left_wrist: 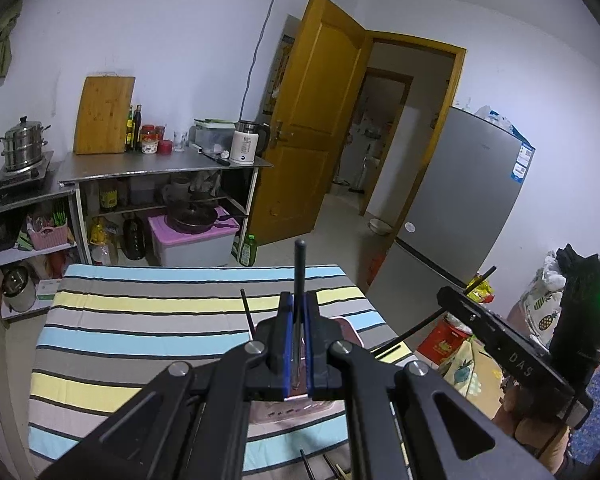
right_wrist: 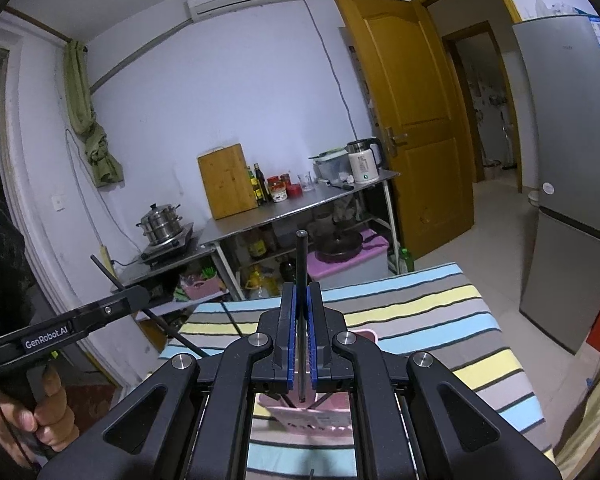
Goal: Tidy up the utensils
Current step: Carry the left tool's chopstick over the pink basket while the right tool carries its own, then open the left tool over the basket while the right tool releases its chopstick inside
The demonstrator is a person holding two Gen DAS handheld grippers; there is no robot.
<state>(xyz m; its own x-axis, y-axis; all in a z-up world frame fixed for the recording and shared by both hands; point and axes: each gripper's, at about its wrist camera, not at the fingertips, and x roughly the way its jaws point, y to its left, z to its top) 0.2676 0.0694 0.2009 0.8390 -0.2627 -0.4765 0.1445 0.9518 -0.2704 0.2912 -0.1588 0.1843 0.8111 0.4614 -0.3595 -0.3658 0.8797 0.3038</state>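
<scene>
Nearest the lens in the left wrist view, the left gripper (left_wrist: 299, 320) has its blue pads pressed together on a dark chopstick (left_wrist: 299, 276), which stands up past the fingertips with its round end well above them. The right gripper (right_wrist: 301, 312) shows the same in its own view: jaws pinched on a second dark chopstick (right_wrist: 301, 264), held nearly upright along the fingers. Each gripper also appears in the other's camera, off to the side, with its stick jutting out at a slant.

Just below and behind the fingertips of both lies a pink basket (right_wrist: 312, 420), part hidden by the gripper bodies; a few dark sticks seem to rest in or near it, though I cannot tell exactly which. It sits on the counter (left_wrist: 140, 320), covered with a striped cloth that stretches ahead of both grippers. More stick ends show at the near edge, under the left gripper.

The step looks like carrying one chopstick in each gripper toward the basket. To do it well, keep the pinch firm, since a thin smooth stick can swivel between flat pads. Bring the lower tip over the basket opening first, tilt the stick to lie along the others, and release only once it is low inside. Keep the two grippers apart so the slanted sticks do not cross.
</scene>
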